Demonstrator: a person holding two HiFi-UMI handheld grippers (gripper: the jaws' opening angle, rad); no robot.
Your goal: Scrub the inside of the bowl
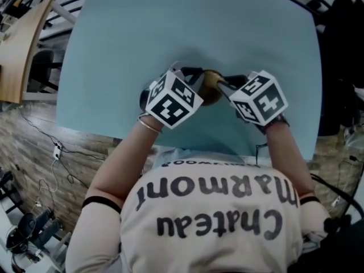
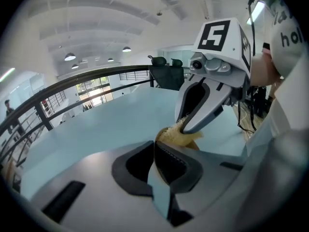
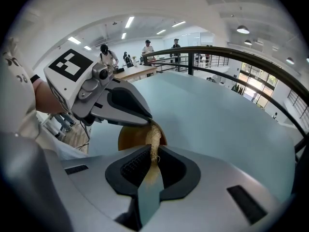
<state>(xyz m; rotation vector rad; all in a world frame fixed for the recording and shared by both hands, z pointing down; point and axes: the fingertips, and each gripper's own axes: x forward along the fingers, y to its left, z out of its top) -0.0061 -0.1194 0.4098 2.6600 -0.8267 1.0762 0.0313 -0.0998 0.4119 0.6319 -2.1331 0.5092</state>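
Observation:
A small brown bowl (image 1: 211, 90) is held between my two grippers above the light-blue table (image 1: 170, 27). My left gripper (image 1: 196, 77) is shut on the bowl's rim (image 2: 161, 135); in the left gripper view its jaws (image 2: 157, 151) pinch that thin edge. My right gripper (image 1: 227, 87) is shut on a pale, fibrous scrubber (image 3: 154, 137), which hangs between its jaws (image 3: 153, 153) and lies against the bowl's inside (image 3: 133, 137). The left gripper view shows the right gripper (image 2: 186, 124) pressing the scrubber (image 2: 176, 135) into the bowl. Most of the bowl is hidden behind the grippers.
The table's near edge lies just below the hands, against the person's chest. A wooden desk (image 1: 20, 44) stands at the far left, with cables on the floor below it. A dark railing (image 3: 251, 57) runs beyond the table, and several people (image 3: 147, 47) stand at a far bench.

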